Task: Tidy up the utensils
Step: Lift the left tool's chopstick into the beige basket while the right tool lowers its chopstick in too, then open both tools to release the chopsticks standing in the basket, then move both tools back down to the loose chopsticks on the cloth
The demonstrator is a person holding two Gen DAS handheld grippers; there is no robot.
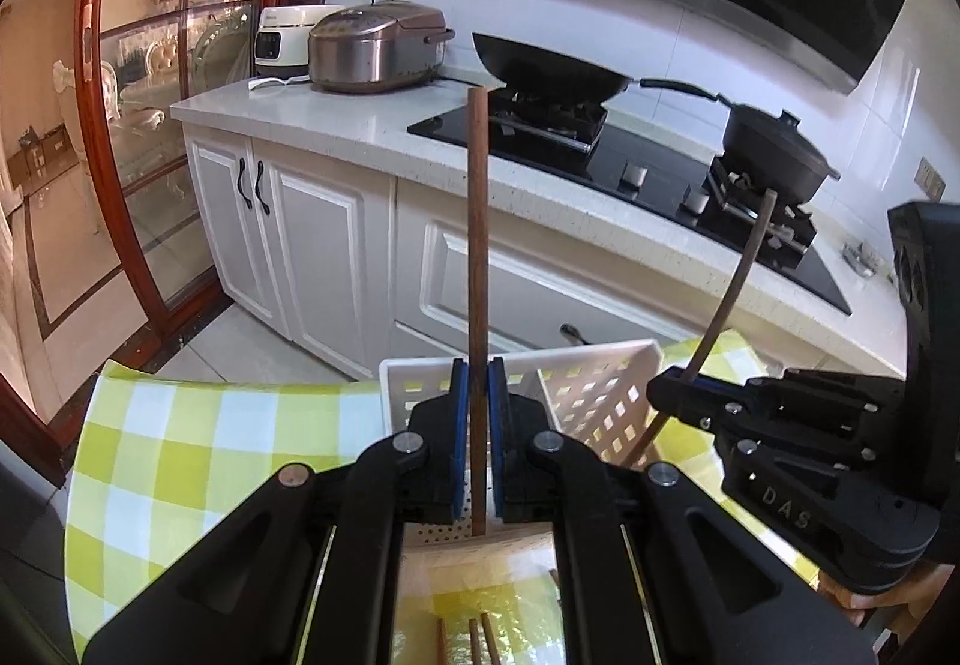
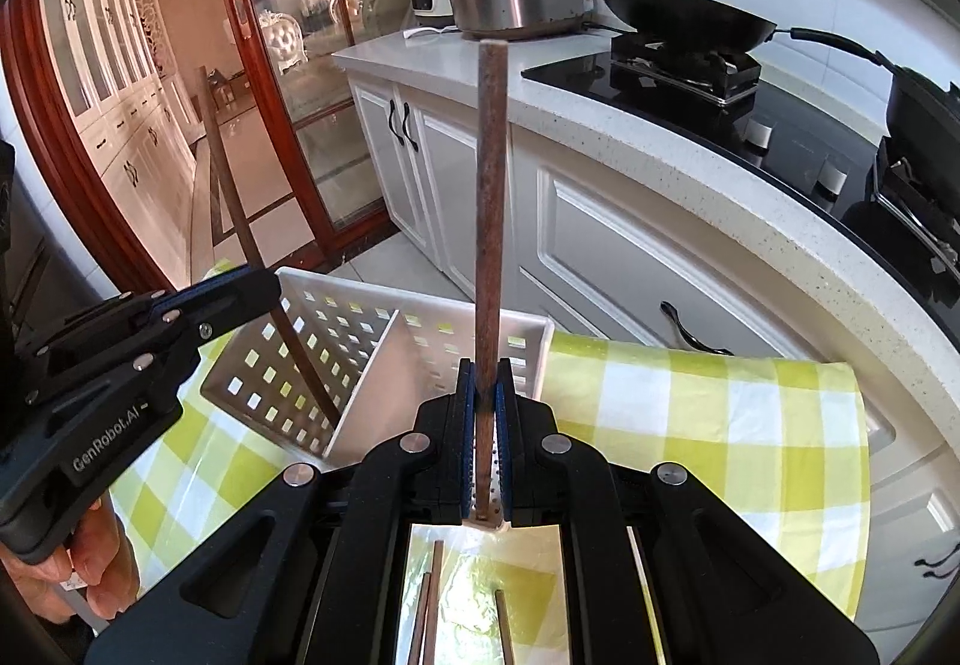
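A white perforated utensil basket with a centre divider stands on a green-checked cloth. My left gripper is shut on a brown chopstick held upright, its lower end at the basket's perforated floor. My right gripper is shut on a second chopstick, also upright, its lower end down in the basket. Each view shows the other gripper from the side: the right gripper with its chopstick, and the left gripper with its chopstick reaching into the left compartment.
Several more chopsticks lie on the cloth below the grippers. Behind the table runs a white counter with a rice cooker, a wok and a black pot on a stove. A hand grips the left tool.
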